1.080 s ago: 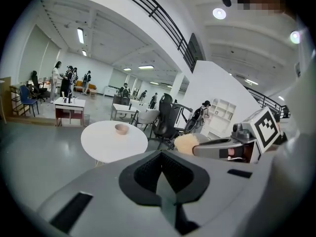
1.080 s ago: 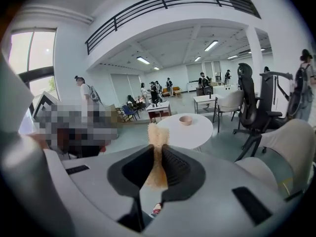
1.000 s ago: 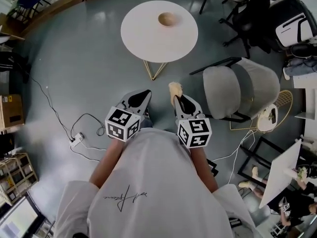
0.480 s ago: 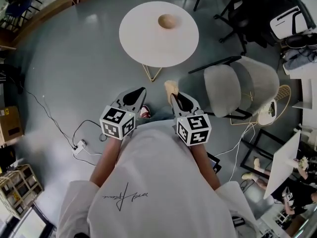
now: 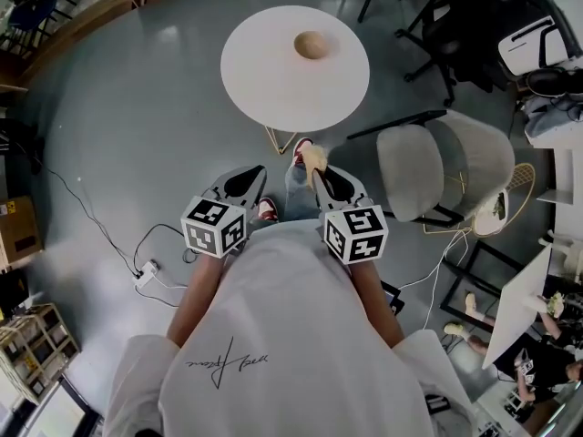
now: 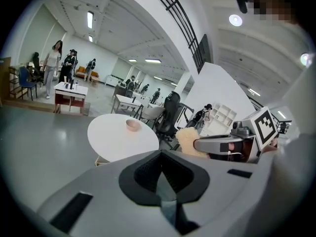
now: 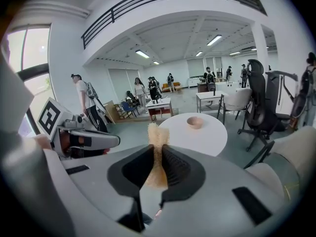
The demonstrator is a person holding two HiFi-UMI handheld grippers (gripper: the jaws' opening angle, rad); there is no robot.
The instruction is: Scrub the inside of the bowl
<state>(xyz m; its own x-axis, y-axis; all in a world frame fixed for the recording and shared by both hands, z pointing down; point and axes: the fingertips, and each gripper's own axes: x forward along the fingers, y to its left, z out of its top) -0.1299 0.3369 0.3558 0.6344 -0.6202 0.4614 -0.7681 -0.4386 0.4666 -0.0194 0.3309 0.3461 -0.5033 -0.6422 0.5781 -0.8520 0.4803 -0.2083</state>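
Closest to us, held in front of our white shirt, the left gripper (image 6: 163,174) has its dark ribbed jaws drawn together with nothing between them. Just beside it the right gripper (image 7: 159,158) is clamped on a pale yellow, fluffy scrubbing sponge (image 7: 154,132), which is pinched flat between the pads and pokes out past the fingertips. Both tools point forward and sit level with each other, well short of any work surface.

Below them is grey polished floor, with a red-and-white shoe (image 5: 301,146) stepping out ahead. Further on stands the round white table (image 5: 264,71) on thin gold legs, and on it, somewhat right of its middle, sits the small tan wooden bowl (image 5: 311,45) – upright, alone and untouched. A grey padded chair (image 5: 437,167) stands to the right of the table, near its edge.

We judge that scrubbing has not begun; this is the approach, sponge already in hand. The next move calls for closing the gap to the table, then bringing the empty left gripper to the bowl's rim to steady it – it looks light and may skate on that smooth top – while the right lowers the sponge inside.
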